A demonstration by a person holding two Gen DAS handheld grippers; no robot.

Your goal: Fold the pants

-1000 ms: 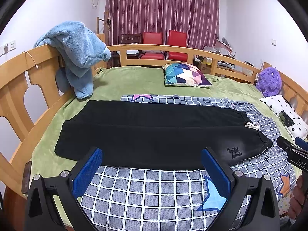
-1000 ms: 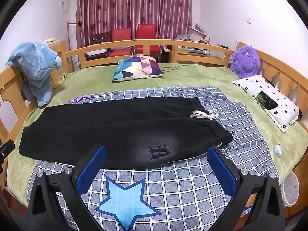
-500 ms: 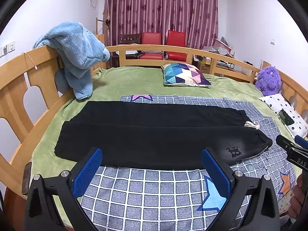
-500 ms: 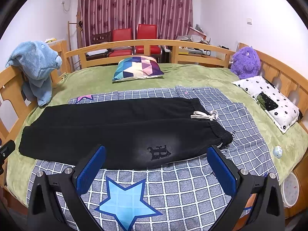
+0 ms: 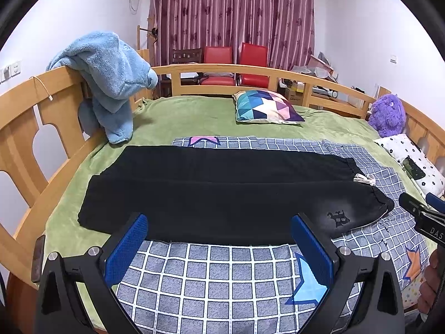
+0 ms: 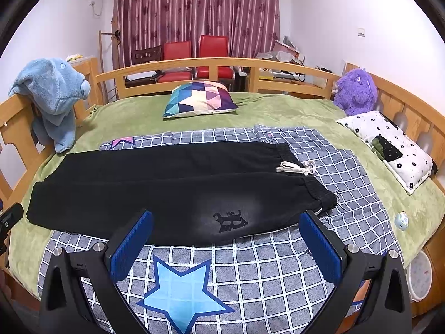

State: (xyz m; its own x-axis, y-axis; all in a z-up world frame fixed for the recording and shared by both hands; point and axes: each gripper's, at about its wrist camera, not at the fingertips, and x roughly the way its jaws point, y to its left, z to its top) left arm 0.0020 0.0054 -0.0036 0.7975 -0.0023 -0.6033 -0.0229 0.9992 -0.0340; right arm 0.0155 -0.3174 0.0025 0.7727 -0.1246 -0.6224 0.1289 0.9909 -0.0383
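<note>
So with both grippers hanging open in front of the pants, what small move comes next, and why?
Probably lower the right gripper to the near waistband corner and the left gripper to the near cuff. The black pants lie flat, legs side by side, unfolded on the checked blanket, and neither gripper holds anything.

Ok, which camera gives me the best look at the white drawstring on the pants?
The right wrist view: the drawstring lies in clear sight on the waistband of the pants, its bow and loose ends easy to make out. In the left wrist view the drawstring is a small pale knot near the right edge.
</note>
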